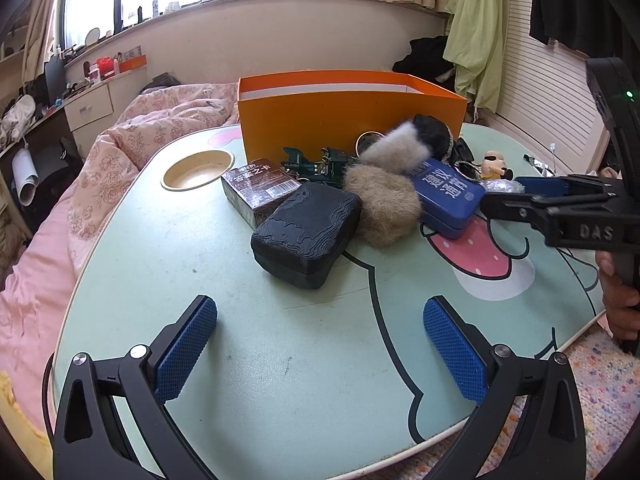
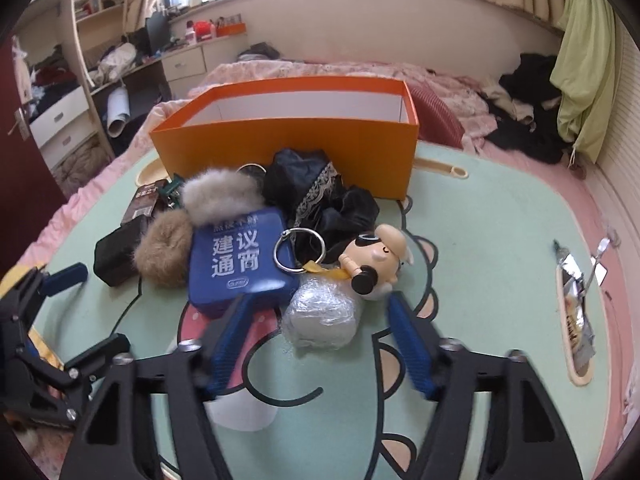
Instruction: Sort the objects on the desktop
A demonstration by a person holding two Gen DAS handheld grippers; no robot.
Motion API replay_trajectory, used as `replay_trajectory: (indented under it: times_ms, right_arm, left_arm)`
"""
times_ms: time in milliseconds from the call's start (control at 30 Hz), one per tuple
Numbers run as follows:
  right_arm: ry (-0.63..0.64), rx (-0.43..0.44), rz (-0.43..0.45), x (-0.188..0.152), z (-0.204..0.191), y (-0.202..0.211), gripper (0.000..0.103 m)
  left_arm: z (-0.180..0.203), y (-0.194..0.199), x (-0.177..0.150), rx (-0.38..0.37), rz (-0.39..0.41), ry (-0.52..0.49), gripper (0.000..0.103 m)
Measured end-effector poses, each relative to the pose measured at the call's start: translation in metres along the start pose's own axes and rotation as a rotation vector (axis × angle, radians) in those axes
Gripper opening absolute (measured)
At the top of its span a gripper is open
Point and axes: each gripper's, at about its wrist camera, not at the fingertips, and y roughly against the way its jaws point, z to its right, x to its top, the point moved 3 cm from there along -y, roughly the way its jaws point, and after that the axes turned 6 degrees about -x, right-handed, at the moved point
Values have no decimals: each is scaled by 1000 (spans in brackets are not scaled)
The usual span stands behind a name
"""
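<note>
On the pale green cartoon-printed worktop (image 1: 280,360), the clutter sits bunched just in front of an open orange box (image 1: 352,128) at the far side. I take the box to be where the sorted things go, since it looks empty and everything is heaped against its near wall.

The right gripper (image 2: 317,304) points down at the near edge of the heap. Its jaws stand apart on either side of a small ball wrapped in clear film (image 2: 322,316). The ball lies between them, a little beyond the tips, and neither pad touches it, so nothing is clamped. The left pad comes very near the corner of a blue tin (image 2: 236,264) just left of the ball. Just beyond the ball lies a little figurine (image 2: 380,256) on a metal ring (image 2: 299,248). That crowding probably explains the straight, narrow approach from the near side.

The left gripper (image 1: 320,312) hangs over bare worktop nearer the person, jaws wide apart and empty. A black textured case (image 1: 304,232) lies beyond it, well short of the pads. It seems to be waiting while the right hand works. A brown fur scrunchie (image 2: 164,252) and black cloth (image 2: 320,192) lie untouched farther in.
</note>
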Motion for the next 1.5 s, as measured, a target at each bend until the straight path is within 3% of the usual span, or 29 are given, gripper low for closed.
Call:
replay_trajectory:
  times_ms: [233, 433, 567, 667, 800, 833, 933, 1067, 1233, 1333, 1400, 1433, 1467, 1500]
  right_arm:
    - [21, 103, 51, -38, 9, 36, 31]
    - [7, 87, 92, -52, 17, 43, 31]
    - [43, 45, 92, -50, 10, 43, 32]
    - [52, 33, 91, -51, 10, 42, 32]
    - [57, 27, 91, -51, 10, 41, 32]
    - [61, 21, 90, -51, 9, 40, 32]
    - [70, 9, 90, -51, 7, 38, 32]
    - [70, 9, 90, -51, 7, 37, 32]
    - [68, 12, 91, -51, 7, 38, 32]
    - [65, 16, 91, -51, 7, 38, 32]
    - [65, 16, 91, -51, 7, 38, 32]
    - [65, 16, 91, -51, 7, 38, 32]
    - [65, 20, 90, -50, 7, 38, 32]
    - [63, 27, 89, -50, 7, 37, 32]
  left_arm:
    - [-5, 2, 0, 21, 10, 21, 103]
    - [-12, 3, 6, 13, 30, 47, 103]
    - [-20, 2, 20, 54, 57, 38, 103]
    - [-23, -6, 29, -7, 20, 58, 103]
    - [-22, -12, 37, -11, 2, 60, 103]
    - [-21, -12, 37, -34, 7, 62, 99]
    - [-15, -10, 31, -102, -6, 63, 64]
    - [-11, -3, 21, -119, 12, 50, 44]
    - [-14, -1, 21, -156, 14, 96, 45]
    - [-19, -5, 26, -153, 9, 128, 57]
    - [-18, -9, 29, -155, 0, 134, 57]
    - [-18, -10, 30, -154, -2, 132, 56]
    - [-16, -11, 31, -151, -4, 128, 42]
    - [-15, -11, 31, -148, -3, 122, 42]
